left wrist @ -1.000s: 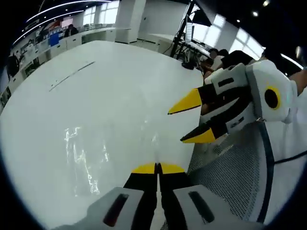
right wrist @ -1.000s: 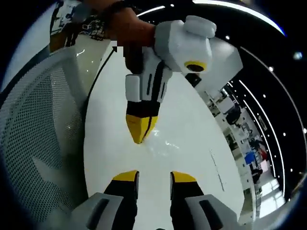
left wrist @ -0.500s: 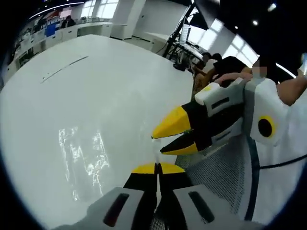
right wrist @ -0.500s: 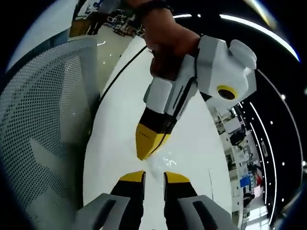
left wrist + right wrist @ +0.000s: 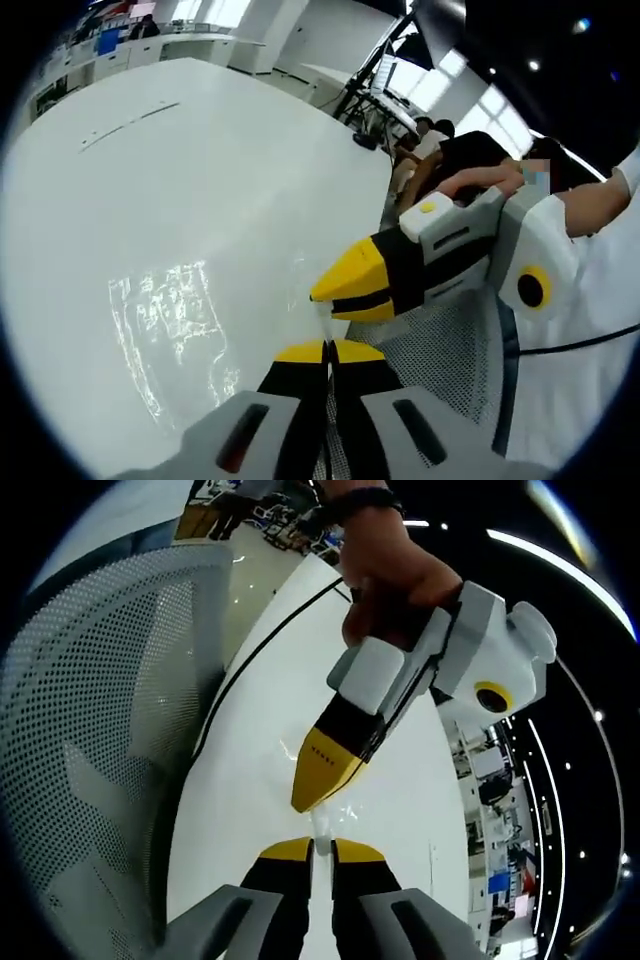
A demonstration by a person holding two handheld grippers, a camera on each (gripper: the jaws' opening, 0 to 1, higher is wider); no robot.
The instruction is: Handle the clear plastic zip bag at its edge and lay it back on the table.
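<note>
- zip bag (image 5: 165, 325) lies flat on white table (image 5: 200, 160), body spread away from both grippers, near edge at table's rim
- left gripper (image 5: 328, 351) jaws closed, pinching that edge
- right gripper (image 5: 313, 848) jaws narrow, nipping same edge just beside left
- both equally near; bag runs fwd from tips, so lay-down = lower & let go

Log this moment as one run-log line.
left tongs shut on bag edge | right tongs shut on bag edge beside left | bag body flat on table
</note>
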